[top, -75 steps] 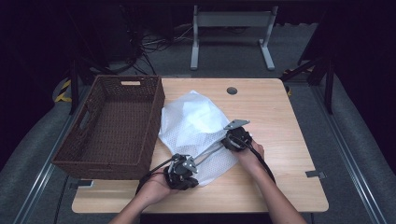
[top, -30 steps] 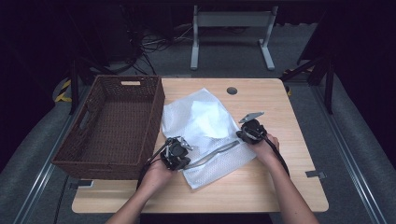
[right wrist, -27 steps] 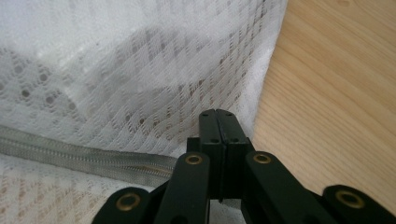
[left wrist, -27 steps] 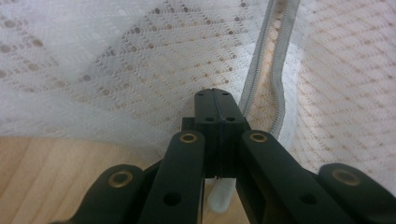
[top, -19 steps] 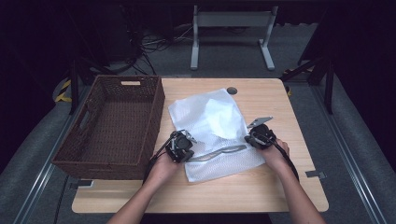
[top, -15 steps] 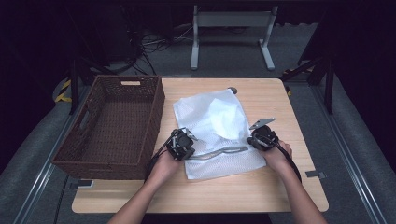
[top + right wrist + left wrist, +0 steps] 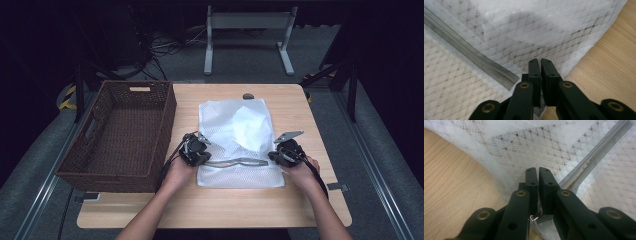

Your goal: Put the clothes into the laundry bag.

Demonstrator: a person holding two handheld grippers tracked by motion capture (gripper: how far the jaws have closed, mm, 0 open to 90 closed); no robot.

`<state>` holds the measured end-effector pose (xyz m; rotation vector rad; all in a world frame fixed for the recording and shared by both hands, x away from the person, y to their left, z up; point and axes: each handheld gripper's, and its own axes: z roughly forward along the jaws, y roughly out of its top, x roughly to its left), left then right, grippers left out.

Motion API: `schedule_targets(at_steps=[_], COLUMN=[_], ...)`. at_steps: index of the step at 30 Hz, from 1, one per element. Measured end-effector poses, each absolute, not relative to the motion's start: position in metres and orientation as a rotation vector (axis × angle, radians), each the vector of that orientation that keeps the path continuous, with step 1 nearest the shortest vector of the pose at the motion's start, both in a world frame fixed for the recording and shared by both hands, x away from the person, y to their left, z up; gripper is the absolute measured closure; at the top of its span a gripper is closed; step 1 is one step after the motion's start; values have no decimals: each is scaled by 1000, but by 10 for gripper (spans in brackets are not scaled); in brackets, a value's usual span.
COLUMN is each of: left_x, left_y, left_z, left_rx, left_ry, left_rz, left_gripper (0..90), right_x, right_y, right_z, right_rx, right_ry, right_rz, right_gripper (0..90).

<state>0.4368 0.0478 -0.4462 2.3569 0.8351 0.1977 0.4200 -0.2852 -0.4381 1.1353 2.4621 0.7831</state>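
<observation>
A white mesh bag point(image 7: 235, 130) lies flat on the wooden table point(image 7: 225, 210), with a grey zipper point(image 7: 240, 162) running across near its front edge. My left gripper point(image 7: 205, 157) sits at the zipper's left end and my right gripper point(image 7: 274, 158) at its right end. In the left gripper view the jaws point(image 7: 538, 171) have just been opening and stand a narrow slit apart, with mesh and the zipper pull point(image 7: 533, 217) between them. My right gripper point(image 7: 539, 62) has likewise just been opening, a thin gap showing over the bag's corner beside the zipper point(image 7: 474, 58).
A dark brown wicker basket point(image 7: 167, 115) stands on the table's left side, close to my left gripper. Bare wood runs along the front edge and to the right of the bag. A small dark round spot point(image 7: 247, 96) sits at the table's far edge.
Both hands have carried the bag to the right, away from the basket, and drawn apart. The bag has gone from crumpled to spread flat and square on the table.
</observation>
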Motion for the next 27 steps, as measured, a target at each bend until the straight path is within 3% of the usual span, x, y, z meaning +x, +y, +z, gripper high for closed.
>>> schedule_targets(at_steps=[12,14,15,27], left_x=[417,414,412,388], left_y=[63,63,64,70], left_z=[-440,-439,-439,-439], left_rx=[2314,2324,2327,2299], left_ry=[792,777,763,738], left_rz=[110,96,85,127], left_gripper=[423,397,315,110], right_x=[403,402,398,375], right_y=[-293,-294,-296,-304], right_z=[-424,-424,-423,-426], right_rx=[1065,1058,1048,986], right_ry=[2378,2372,2374,2360], right_rz=[992,1000,1028,1073], right_gripper=[332,307,270,108])
